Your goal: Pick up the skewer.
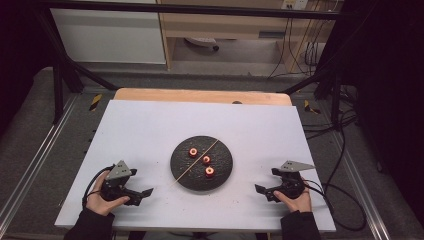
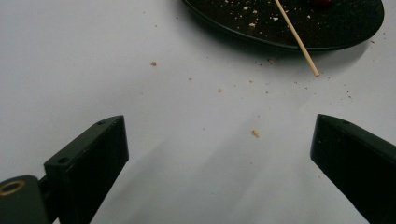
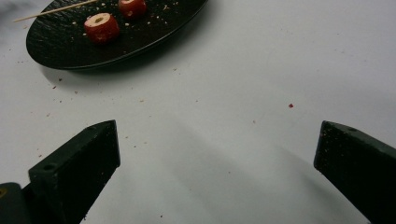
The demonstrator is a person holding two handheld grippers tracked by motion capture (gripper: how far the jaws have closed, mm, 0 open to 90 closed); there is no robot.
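Both grippers gape empty: plate (image 1: 179, 170) lies at two o'clock from left gripper (image 1: 145, 194), ten o'clock from right gripper (image 1: 260, 189).

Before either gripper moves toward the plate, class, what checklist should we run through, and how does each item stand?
1. Left gripper jaws open, nothing between them: ok.
2. Right gripper jaws open, nothing between them: ok.
3. Skewer lies across the black plate, one end past the rim, reachable: ok.
4. Three red pieces on the plate, apart from each other: ok.
5. Whether the pieces' holes face up: ok for the near one in the right gripper view; the rest, cannot tell.
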